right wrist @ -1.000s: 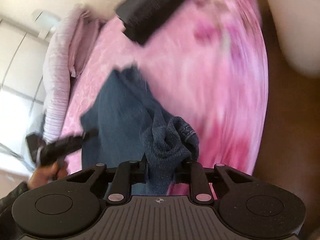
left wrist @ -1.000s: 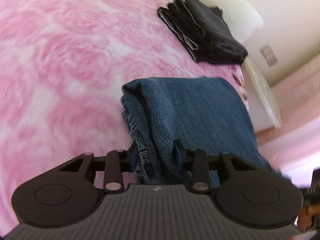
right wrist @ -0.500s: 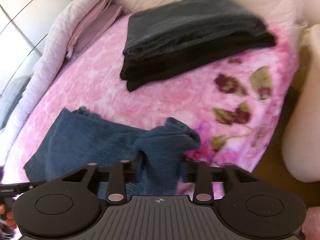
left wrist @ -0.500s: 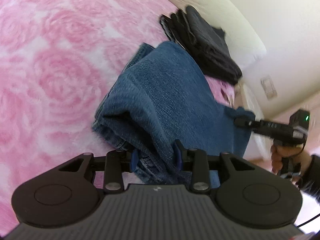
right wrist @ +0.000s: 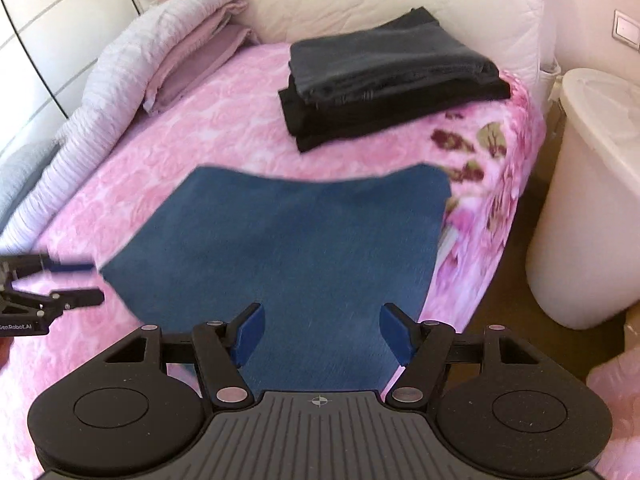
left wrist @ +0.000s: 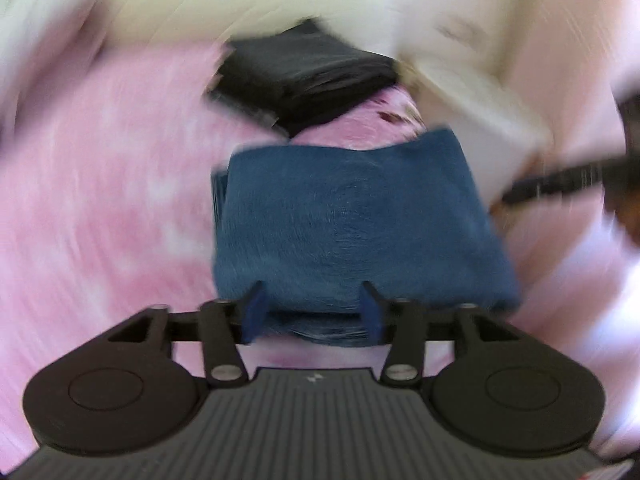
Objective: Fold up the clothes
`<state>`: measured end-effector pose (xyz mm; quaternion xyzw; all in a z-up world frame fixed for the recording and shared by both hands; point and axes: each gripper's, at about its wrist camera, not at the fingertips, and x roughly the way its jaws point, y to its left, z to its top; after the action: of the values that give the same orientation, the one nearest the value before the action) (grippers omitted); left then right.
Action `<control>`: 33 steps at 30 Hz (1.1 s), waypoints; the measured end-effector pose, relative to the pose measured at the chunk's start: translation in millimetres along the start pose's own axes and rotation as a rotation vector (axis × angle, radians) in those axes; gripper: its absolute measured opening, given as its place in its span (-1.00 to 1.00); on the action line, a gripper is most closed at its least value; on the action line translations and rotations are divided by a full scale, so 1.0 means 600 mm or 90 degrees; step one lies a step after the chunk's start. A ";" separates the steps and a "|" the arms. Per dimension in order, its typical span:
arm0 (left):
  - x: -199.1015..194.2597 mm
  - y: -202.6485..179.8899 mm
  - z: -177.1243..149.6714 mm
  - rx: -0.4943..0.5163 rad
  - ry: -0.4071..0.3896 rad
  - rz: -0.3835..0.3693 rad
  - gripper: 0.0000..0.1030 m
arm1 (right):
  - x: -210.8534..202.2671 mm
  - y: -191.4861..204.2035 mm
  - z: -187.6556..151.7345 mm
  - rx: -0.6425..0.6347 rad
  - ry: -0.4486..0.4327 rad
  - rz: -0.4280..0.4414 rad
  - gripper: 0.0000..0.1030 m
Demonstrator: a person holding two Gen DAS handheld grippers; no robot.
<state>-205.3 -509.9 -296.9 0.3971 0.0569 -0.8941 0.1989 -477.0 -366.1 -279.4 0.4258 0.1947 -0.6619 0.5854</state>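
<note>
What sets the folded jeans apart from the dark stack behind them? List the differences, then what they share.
Colour: the folded jeans are blue denim; the dark stack is black and charcoal.
Build: the jeans are one low, flat bundle; the stack is several folded pieces piled higher.
Place: the jeans lie just in front of the right tongs; the stack sits farther back, near the cream headboard.
Shared: both are folded and lie on the pink floral bedspread.

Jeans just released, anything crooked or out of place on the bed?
Nothing stands out. The folded jeans lie flat on the pink blanket, apart from the dark folded stack; only their far edge dips slightly.
</note>
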 end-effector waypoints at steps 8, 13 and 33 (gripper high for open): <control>0.052 -0.079 -0.079 0.480 -0.038 0.067 0.33 | 0.009 0.096 -0.076 -0.163 0.009 -0.068 0.31; 0.105 -0.087 -0.114 0.585 -0.042 0.084 0.33 | 0.051 0.191 -0.161 -0.400 0.024 -0.099 0.31; 0.173 -0.111 -0.141 0.709 -0.048 0.126 0.38 | 0.170 0.195 -0.191 -0.734 -0.022 -0.174 0.47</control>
<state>-236.7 -459.1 -434.0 0.4133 -0.4683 -0.7797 0.0443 -323.6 -369.7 -396.5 -0.0006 0.5665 -0.5254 0.6348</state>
